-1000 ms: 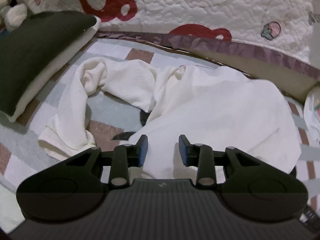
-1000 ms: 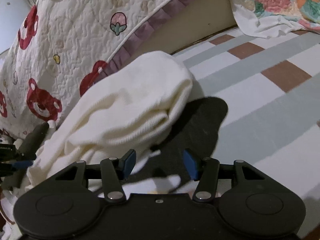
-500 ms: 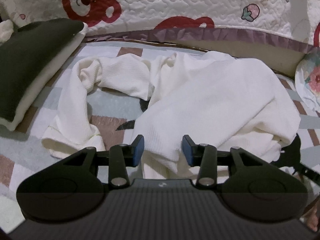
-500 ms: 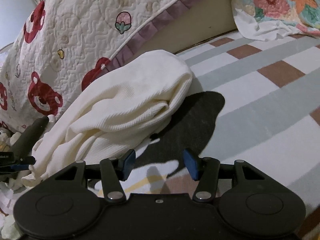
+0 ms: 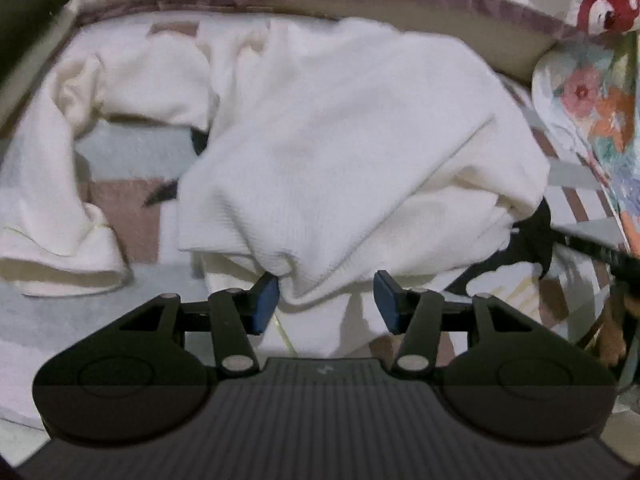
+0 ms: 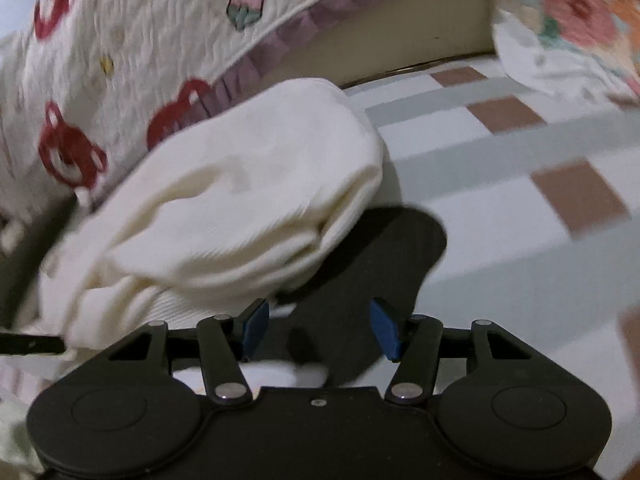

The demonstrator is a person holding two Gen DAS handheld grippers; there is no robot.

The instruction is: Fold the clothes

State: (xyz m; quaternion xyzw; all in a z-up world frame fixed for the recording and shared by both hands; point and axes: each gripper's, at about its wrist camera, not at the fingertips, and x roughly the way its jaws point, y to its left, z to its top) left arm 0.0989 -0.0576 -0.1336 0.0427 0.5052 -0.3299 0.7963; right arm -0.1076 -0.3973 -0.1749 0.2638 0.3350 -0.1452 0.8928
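Observation:
A cream ribbed knit top [image 5: 344, 136] lies crumpled on a checked bedsheet, one sleeve [image 5: 44, 184] looping out to the left. My left gripper [image 5: 326, 300] is open, low over the top's near hem, a fold of fabric bulging between its blue pads. From the right wrist, the same top [image 6: 240, 200] appears as a rounded heap on the left. My right gripper [image 6: 318, 326] is open beside the heap's lower edge, over a dark shadow, its left pad close to the cloth. The other gripper's dark arm [image 5: 592, 248] enters at the right.
A quilted bear-print blanket [image 6: 140, 52] with a purple border hangs along the far side. A floral pillow [image 5: 596, 120] lies at the right and a dark green cushion [image 5: 20, 36] at the far left. Checked sheet [image 6: 520, 220] spreads to the right.
My left gripper has moved forward and rightward over the hem, with fabric now between its pads. The right gripper has closed in on the heap's lower right edge. Both stay open.

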